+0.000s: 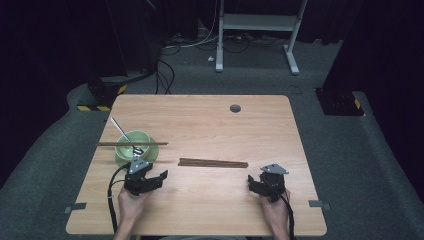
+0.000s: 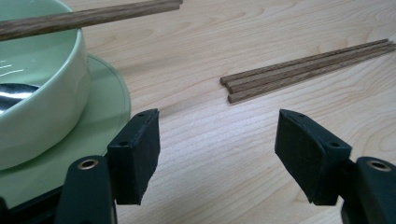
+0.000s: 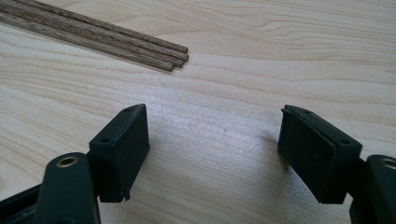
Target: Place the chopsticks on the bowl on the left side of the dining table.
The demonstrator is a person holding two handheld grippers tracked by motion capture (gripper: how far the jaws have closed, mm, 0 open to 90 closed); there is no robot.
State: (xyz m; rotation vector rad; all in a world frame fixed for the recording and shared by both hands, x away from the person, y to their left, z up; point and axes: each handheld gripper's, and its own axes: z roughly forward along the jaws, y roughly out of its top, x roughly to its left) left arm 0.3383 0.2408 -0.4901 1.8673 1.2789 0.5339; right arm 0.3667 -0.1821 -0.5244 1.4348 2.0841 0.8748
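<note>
A pale green bowl (image 1: 133,142) (image 2: 44,88) sits on a matching green plate (image 1: 152,155) (image 2: 105,114) at the table's left. A metal spoon (image 1: 123,134) (image 2: 14,92) leans in the bowl, and a pair of wooden chopsticks (image 1: 132,144) (image 2: 88,17) lies across its rim. A bundle of brown chopsticks (image 1: 213,163) (image 2: 308,70) (image 3: 107,37) lies flat mid-table. My left gripper (image 1: 152,173) (image 2: 217,149) is open just in front of the plate, holding nothing. My right gripper (image 1: 260,178) (image 3: 215,149) is open near the bundle's right end, also holding nothing.
The wooden table (image 1: 210,125) has a round cable hole (image 1: 235,108) near its far edge. Tape marks (image 1: 75,206) sit at the near corners. On the floor beyond stand a white desk frame (image 1: 257,30) and loose cables.
</note>
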